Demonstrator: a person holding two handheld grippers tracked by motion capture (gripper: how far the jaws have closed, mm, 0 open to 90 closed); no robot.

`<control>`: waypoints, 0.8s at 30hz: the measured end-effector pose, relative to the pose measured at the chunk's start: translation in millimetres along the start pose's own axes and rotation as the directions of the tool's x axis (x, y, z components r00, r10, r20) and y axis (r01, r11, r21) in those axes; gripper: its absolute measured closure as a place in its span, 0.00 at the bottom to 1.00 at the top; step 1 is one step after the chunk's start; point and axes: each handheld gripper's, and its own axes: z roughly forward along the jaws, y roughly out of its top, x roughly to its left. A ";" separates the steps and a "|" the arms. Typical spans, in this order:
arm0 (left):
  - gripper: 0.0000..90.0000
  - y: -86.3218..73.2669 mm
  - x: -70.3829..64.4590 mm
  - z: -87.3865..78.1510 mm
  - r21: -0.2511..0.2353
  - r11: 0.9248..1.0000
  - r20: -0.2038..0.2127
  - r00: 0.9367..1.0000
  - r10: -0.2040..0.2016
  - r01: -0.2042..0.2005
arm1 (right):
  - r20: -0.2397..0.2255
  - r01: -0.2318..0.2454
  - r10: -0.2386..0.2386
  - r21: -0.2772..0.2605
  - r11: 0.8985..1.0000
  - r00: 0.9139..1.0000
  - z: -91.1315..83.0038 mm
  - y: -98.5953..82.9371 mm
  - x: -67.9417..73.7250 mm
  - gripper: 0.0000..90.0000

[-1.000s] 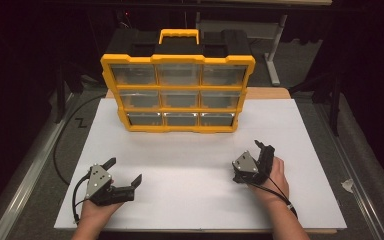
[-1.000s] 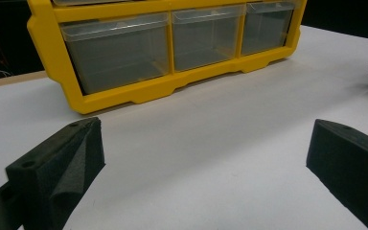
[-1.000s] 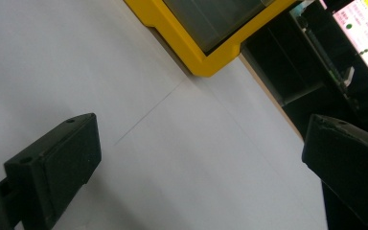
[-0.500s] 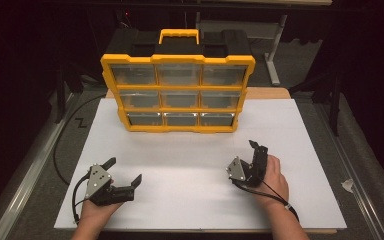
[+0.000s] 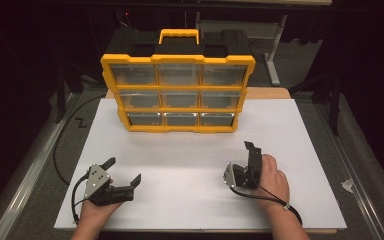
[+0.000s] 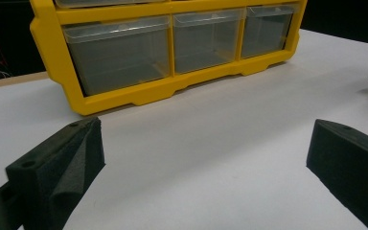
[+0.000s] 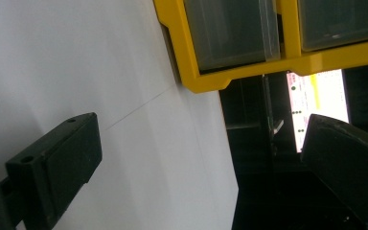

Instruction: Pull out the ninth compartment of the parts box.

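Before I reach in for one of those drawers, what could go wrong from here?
The drawer organizer stands upright and looks light, so tugging a drawer one-handed may slide or tip it. The right gripper is rolled on its side, jaws open; it may meet a drawer front badly. The left gripper, also open, rests far back.

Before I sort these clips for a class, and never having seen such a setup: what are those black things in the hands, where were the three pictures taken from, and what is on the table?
No machine here: a person holds a hand-held tool with two black jaws in each hand. The high view looks down from above: the left tool sits at the lower left, the right tool, turned on its side, at the lower right. The other two pictures come from cameras riding on the tools, looking out between their jaws. On the white table stands a yellow drawer organizer with nine clear drawers and a handle on top; the drawers look empty. Both tools stand open, short of the organizer, and hold nothing.
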 end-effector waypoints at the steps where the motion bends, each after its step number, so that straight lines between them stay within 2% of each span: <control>1: 0.00 0.0 0.0 0.0 -0.001 1.000 0.000 1.000 0.000 0.000 | 0.007 0.008 -0.008 -0.003 1.000 1.000 -0.1 0.5 0.8 0.02; 4: 0.00 0.1 0.2 -0.1 -0.001 1.000 0.000 1.000 -0.001 0.001 | 0.008 0.053 -0.053 0.002 0.999 0.999 -0.8 2.5 1.3 0.02; 8: 0.00 -0.1 -0.3 0.0 -0.002 1.000 -0.001 1.000 0.009 -0.009 | 0.024 0.090 -0.090 0.005 0.996 0.996 -1.9 4.7 3.3 0.03; 13: 0.00 -0.2 -1.2 0.4 0.002 1.000 0.000 1.000 0.018 -0.018 | 0.038 0.114 -0.114 0.010 0.993 0.993 -3.0 6.4 4.2 0.05; 18: 0.00 -1.1 -0.7 1.6 0.014 0.999 -0.013 0.999 0.031 -0.031 | 0.061 0.116 -0.116 0.009 0.993 0.991 -4.1 7.4 5.0 0.12; 24: 0.00 -1.6 -1.2 2.5 0.025 0.999 -0.008 0.999 0.032 -0.032 | 0.094 0.108 -0.107 -0.003 0.994 0.990 -5.8 10.8 7.2 0.21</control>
